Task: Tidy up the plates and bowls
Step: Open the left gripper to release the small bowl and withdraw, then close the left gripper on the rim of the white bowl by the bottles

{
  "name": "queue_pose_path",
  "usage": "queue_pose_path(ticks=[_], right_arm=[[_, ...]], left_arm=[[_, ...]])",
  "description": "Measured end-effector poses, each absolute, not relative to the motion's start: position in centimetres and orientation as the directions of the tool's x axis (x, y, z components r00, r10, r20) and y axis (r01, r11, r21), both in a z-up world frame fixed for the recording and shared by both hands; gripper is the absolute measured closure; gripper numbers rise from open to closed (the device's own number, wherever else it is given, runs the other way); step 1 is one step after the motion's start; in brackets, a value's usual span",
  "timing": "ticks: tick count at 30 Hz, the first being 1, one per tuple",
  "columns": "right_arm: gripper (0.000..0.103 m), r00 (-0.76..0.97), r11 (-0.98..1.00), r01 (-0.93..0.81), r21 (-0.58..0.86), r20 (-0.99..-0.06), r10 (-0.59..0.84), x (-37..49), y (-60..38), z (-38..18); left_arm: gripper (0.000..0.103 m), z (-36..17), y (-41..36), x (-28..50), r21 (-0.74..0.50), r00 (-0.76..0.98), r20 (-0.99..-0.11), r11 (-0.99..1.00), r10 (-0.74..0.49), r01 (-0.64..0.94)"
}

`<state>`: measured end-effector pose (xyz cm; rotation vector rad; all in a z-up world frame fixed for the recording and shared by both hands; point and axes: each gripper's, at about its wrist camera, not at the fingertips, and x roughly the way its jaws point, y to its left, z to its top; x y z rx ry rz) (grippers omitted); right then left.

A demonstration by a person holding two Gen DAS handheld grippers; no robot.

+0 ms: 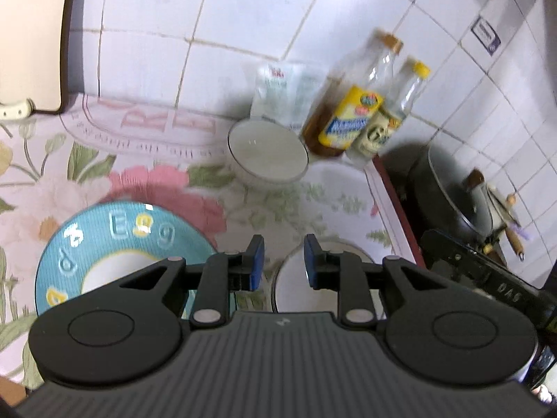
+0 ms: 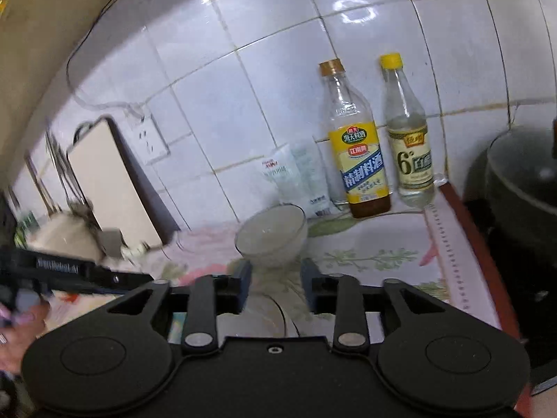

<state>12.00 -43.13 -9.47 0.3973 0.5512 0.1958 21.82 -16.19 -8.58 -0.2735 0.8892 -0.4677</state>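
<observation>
Both grippers hanging over the counter [image 1: 306, 202] with nothing gripped. Left gripper [image 1: 283, 261]: jaws parted a little, blue pads showing, empty gap. Right gripper [image 2: 276, 280]: jaws parted wider, also empty.

Nearest: a blue-rimmed plate [image 1: 115, 233] lying just left under the left gripper, and a white dish [image 1: 296, 289] directly below its jaws; the right wrist view shows the same pale dish [image 2: 257, 317] under the right jaws. Looks like a between-grasps step, likely just after a release.

Further out: a white bowl [image 1: 268, 153] sitting alone near the wall, probably the next pick; jaws needing to straddle its rim.

Room: open floral cloth between dish and bowl. Right side is tight, with the counter edge, stove and dark pot [image 1: 449, 188]. Two bottles [image 2: 358, 160] and a pouch [image 1: 285, 94] are standing just behind the bowl, so reaching over is risky. Cutting board [image 2: 115, 181] well apart left.
</observation>
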Motion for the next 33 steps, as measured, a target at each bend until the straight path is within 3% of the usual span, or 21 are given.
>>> queue_pose_path(ticks=[3, 5, 13, 18, 20, 24, 33], right_arm=[[0.05, 0.828, 0.868, -0.075, 0.492, -0.454, 0.329, 13.9, -43.8, -9.6], [0.045, 0.807, 0.858, -0.082, 0.507, -0.471, 0.356, 15.6, -43.8, -9.8], [0.037, 0.689, 0.865, -0.117, 0.487, -0.588, 0.424, 23.1, -42.5, -11.2], [0.03, 0.624, 0.831, -0.051, 0.555, -0.631, 0.46, 27.8, -43.1, -13.3], [0.03, 0.597, 0.802, 0.034, 0.597, -0.655, 0.462, 29.5, -43.8, -14.5], [0.03, 0.572, 0.747, 0.096, 0.658, -0.651, 0.499, 31.9, -44.6, -16.2], [0.033, 0.555, 0.759, 0.087, 0.646, -0.664, 0.502, 35.0, -43.4, -18.4]], left_arm=[[0.075, -8.7, -16.0, 23.1, -0.407, 0.565, -0.661, 0.868, -0.495, 0.284], [0.062, -9.0, -15.9, 24.1, -0.403, 0.58, -0.65, 0.87, -0.491, 0.284], [0.057, -12.2, -16.7, 28.9, -0.429, 0.564, -0.675, 0.875, -0.476, 0.226], [0.051, -13.2, -17.8, 32.0, -0.409, 0.589, -0.678, 0.892, -0.44, 0.195], [0.042, -13.6, -18.0, 33.3, -0.427, 0.602, -0.665, 0.886, -0.442, 0.178], [0.041, -14.8, -18.8, 36.1, -0.398, 0.577, -0.71, 0.906, -0.403, 0.144], [0.045, -17.6, -19.4, 39.1, -0.399, 0.52, -0.772, 0.916, -0.366, 0.051]])
